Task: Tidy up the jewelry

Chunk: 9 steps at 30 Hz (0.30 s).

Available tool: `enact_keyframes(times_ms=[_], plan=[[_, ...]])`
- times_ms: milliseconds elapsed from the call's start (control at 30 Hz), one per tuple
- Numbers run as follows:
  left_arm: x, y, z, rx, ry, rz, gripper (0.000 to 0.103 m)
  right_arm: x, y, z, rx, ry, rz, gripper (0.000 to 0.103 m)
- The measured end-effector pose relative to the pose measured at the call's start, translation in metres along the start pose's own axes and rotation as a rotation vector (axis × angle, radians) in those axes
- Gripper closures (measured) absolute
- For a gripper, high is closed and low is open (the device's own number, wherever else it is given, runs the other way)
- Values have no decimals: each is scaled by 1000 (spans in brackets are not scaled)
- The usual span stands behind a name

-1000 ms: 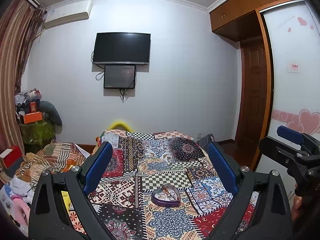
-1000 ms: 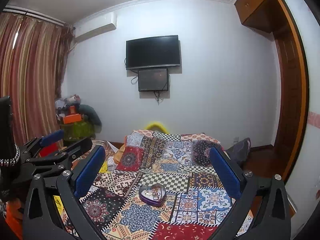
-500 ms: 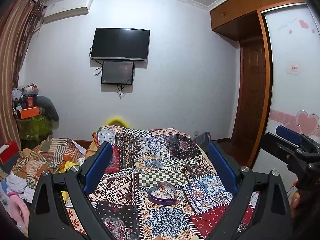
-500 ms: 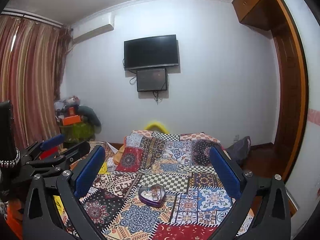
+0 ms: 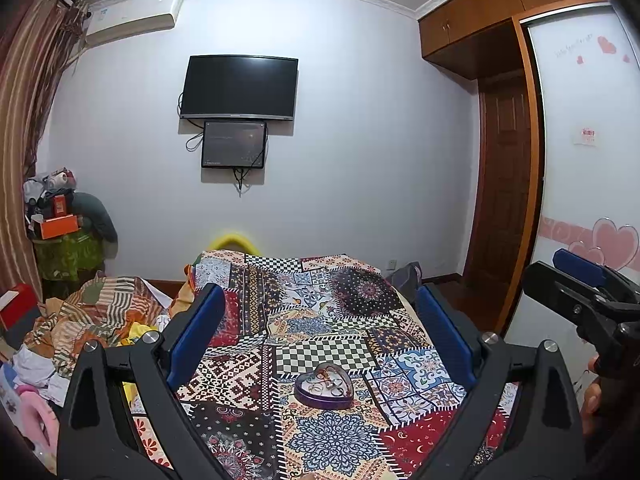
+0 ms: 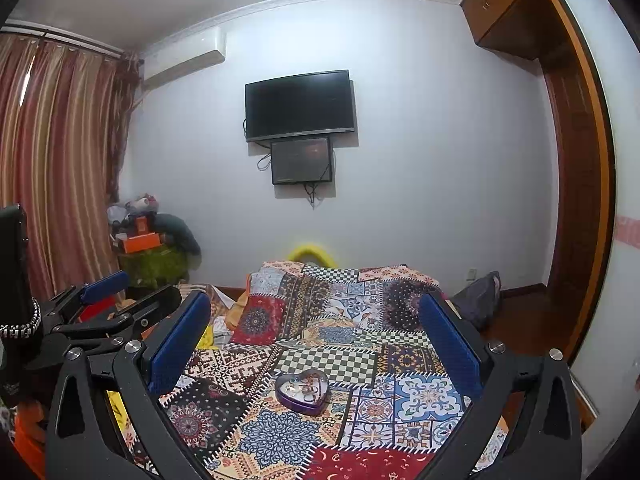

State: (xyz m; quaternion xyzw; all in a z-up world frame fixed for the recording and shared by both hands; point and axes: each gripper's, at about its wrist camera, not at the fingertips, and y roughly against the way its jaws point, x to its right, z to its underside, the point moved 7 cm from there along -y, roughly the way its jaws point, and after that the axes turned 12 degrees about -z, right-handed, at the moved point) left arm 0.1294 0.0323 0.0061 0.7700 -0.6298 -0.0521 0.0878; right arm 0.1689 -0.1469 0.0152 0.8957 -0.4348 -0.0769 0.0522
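Note:
A purple heart-shaped box (image 5: 324,385) with several rings and small jewelry pieces in it sits open on the patchwork bedspread (image 5: 320,320). It also shows in the right wrist view (image 6: 302,391). My left gripper (image 5: 320,320) is open and empty, held above the bed short of the box. My right gripper (image 6: 316,324) is open and empty, likewise above the bed. The right gripper shows at the right edge of the left wrist view (image 5: 580,292). The left gripper shows at the left of the right wrist view (image 6: 116,300).
A pile of striped and colored cloth (image 5: 92,320) lies left of the bed. A TV (image 5: 239,88) hangs on the far wall. A wooden door (image 5: 502,208) and wardrobe (image 5: 588,160) stand to the right. A cluttered stand (image 5: 60,236) is by the curtain.
Both grippers have drifted slightly; the view has tilted down a little, so the heart box sits a bit higher in frame. Jaws stay open.

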Motion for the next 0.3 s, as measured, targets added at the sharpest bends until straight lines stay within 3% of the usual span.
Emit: enact_keyframes(times_ms=[300], plan=[[4, -1, 3, 1, -17, 1, 6, 3, 0, 1, 1, -5, 4, 0]])
